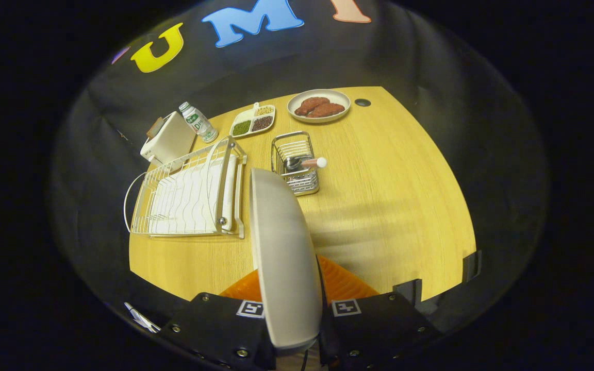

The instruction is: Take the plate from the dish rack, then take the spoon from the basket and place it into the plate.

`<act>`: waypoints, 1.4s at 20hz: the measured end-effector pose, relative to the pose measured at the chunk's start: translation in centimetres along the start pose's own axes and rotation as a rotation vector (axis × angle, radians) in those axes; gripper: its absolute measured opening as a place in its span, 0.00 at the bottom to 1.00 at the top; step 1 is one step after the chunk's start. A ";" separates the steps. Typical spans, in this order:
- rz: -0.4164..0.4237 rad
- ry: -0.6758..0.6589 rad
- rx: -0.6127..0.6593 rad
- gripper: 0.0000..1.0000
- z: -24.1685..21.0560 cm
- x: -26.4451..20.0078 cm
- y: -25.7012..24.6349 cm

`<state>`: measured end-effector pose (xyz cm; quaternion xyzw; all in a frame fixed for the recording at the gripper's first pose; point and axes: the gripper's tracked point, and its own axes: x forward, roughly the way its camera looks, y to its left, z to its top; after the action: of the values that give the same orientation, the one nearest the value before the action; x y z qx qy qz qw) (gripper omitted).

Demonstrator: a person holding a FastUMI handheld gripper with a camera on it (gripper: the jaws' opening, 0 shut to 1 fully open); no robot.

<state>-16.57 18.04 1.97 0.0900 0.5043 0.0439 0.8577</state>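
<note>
Currently: bare wooden desk (390, 196) right of small wire basket (297, 167), open to its curved edge | gripper (292, 330) raised, looking down | jaws clamped on grey round plate (284, 257), held on edge, beside white wire dish rack (188, 198) | pink-handled spoon (307, 163) lies across basket beyond plate.

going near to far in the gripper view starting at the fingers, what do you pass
gripper shut on the plate → wire basket with the spoon → divided tray → plate of food
</note>
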 end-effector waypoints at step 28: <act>0.276 -0.015 0.092 0.61 -4.0 10.4 -6.0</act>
<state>-15.09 14.34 -10.00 0.1981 0.4819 0.1377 0.8423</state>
